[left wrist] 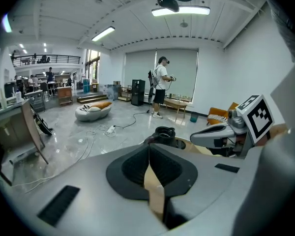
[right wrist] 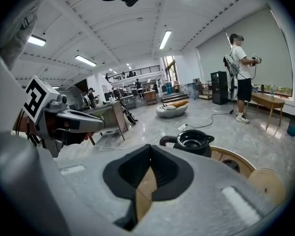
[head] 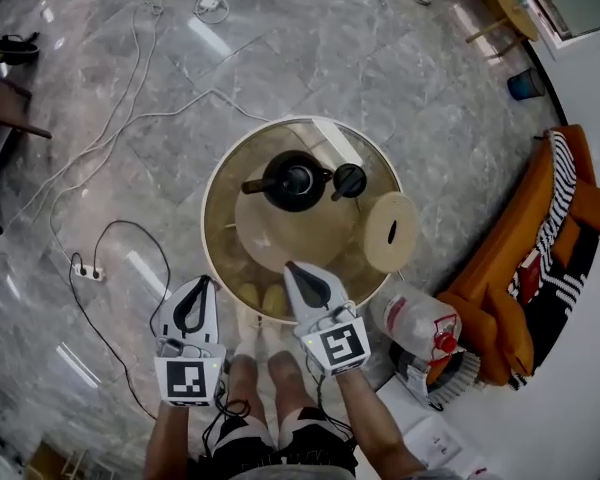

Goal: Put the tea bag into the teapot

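A black teapot [head: 295, 181] stands open on the round glass table [head: 218, 183], with its lid [head: 350, 179] lying just to its right. I see no tea bag in any view. My left gripper [head: 202, 282] hangs off the table's near left edge, shut and empty. The right gripper [head: 289, 266] is over the table's near edge, short of the teapot, also shut with nothing between its jaws. In the left gripper view the teapot [left wrist: 164, 133] shows beyond the closed left gripper [left wrist: 149, 147]. The right gripper view shows the teapot [right wrist: 194, 141] ahead and to the right of the right gripper [right wrist: 150, 149].
A round wooden disc [head: 391, 231] rests on the table's right edge. White cables and a power strip [head: 88, 271] lie on the floor at left. An orange sofa [head: 535, 243] and a clear plastic bag [head: 420, 323] are at right. A person [left wrist: 162, 85] stands far off.
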Demonstrator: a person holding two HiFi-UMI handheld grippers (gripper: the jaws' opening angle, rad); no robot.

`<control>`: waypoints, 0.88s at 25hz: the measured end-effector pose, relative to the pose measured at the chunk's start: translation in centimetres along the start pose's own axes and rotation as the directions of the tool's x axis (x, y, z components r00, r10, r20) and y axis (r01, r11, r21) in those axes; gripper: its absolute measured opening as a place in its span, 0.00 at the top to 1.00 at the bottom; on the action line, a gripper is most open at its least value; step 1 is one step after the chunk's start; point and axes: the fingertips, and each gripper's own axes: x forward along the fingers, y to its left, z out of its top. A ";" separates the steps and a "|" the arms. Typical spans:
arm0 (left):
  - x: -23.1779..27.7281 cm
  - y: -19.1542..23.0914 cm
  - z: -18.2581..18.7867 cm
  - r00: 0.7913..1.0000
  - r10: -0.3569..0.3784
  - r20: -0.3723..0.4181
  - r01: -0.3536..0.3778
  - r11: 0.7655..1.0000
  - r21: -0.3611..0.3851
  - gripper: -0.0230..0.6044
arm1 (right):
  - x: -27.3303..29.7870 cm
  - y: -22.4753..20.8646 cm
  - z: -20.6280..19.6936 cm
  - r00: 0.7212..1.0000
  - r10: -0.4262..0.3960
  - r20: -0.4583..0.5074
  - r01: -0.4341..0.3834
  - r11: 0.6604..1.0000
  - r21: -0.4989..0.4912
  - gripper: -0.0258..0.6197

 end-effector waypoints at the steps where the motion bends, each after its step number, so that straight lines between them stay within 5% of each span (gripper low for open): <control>1: 0.5 0.2 -0.6 1.000 0.001 -0.005 -0.001 1.000 -0.003 0.93 | 0.5 0.0 -0.8 1.000 0.005 -0.006 -0.005 1.000 -0.002 0.96; 22: 7.7 2.0 -13.6 0.991 0.003 -0.132 -0.013 0.997 -0.080 0.93 | 8.4 -1.9 -14.6 0.984 0.065 -0.164 -0.060 0.998 0.034 0.96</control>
